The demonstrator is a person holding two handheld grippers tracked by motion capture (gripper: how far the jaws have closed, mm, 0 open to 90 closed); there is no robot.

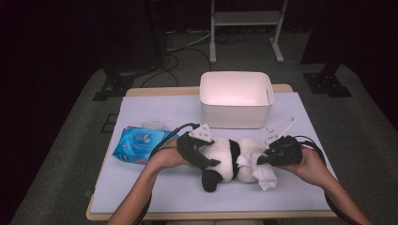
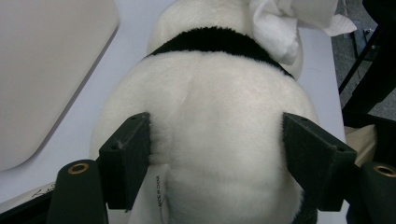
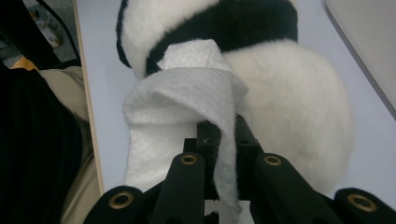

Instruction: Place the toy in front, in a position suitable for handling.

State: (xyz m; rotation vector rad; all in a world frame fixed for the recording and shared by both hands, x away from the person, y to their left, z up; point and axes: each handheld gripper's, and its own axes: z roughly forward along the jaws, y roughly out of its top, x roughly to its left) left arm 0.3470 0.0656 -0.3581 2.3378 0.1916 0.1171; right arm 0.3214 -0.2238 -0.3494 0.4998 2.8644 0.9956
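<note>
Right now the panda toy (image 1: 225, 157) lies on its side near the middle of the table (image 1: 155, 192), closer to the near edge than the white tub (image 1: 236, 108) standing at the far side. The left gripper (image 1: 206, 164) has its jaws spread wide around the toy's white body, both pads pressing into the fur, so it holds the toy. The right gripper (image 1: 261, 160) is pinched tight on a white wipe (image 1: 265, 176), which hangs folded over the jaws and rests against the toy's right end. At the left of the table lies a blue wipe packet (image 1: 136, 145), well apart from the toy.
</note>
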